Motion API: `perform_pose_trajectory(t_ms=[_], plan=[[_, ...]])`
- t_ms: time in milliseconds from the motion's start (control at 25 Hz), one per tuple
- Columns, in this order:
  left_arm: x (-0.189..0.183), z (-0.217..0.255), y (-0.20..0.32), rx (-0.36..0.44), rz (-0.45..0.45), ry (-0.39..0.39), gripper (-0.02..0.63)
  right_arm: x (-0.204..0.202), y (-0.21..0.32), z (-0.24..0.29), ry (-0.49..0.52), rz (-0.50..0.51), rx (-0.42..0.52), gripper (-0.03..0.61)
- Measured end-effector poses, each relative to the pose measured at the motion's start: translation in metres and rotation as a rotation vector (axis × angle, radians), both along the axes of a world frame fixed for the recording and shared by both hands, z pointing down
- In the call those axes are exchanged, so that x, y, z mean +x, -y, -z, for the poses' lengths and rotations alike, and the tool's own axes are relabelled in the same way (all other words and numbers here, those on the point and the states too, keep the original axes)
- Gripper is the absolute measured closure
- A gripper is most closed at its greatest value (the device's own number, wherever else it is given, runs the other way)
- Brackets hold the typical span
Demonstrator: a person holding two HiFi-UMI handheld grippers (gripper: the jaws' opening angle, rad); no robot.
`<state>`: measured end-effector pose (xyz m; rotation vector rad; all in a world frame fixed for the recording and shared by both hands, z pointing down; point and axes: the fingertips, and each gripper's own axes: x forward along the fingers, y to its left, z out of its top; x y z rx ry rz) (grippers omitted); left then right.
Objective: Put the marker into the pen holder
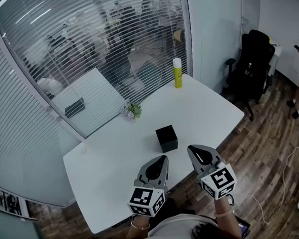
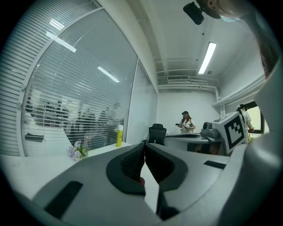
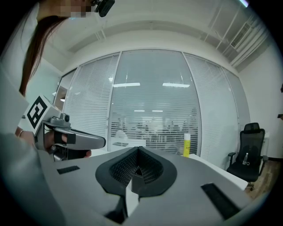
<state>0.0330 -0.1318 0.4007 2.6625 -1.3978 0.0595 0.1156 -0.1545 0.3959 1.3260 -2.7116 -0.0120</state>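
Observation:
The marker point(image 1: 177, 73), a yellow tube with a white cap, stands upright at the far end of the white table point(image 1: 107, 164). It also shows as a small marker point(image 2: 119, 135) in the left gripper view and a marker point(image 3: 186, 145) in the right gripper view. The pen holder point(image 1: 166, 138) is a black cube near the table's middle, just beyond both grippers. My left gripper point(image 1: 162, 159) and right gripper point(image 1: 194, 150) are held side by side above the near edge, both shut and empty, with jaws touching. The jaws hide the pen holder in both gripper views.
A small flower sprig point(image 1: 132, 110) lies left of the pen holder, near the glass wall with blinds point(image 1: 68, 52). A black office chair point(image 1: 252, 62) stands past the table's right end on the wood floor. A person point(image 2: 186, 123) stands far back in the room.

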Motion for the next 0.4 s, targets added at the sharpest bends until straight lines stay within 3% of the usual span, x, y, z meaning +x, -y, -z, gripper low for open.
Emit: perform_pose_trajectory(t_ms=[400], plan=[[0.005,-0.004,0.012,-0.018,-0.009,0.017,0.594,0.014,0.016,-0.002,0.011,-0.038,-0.021,0.551]])
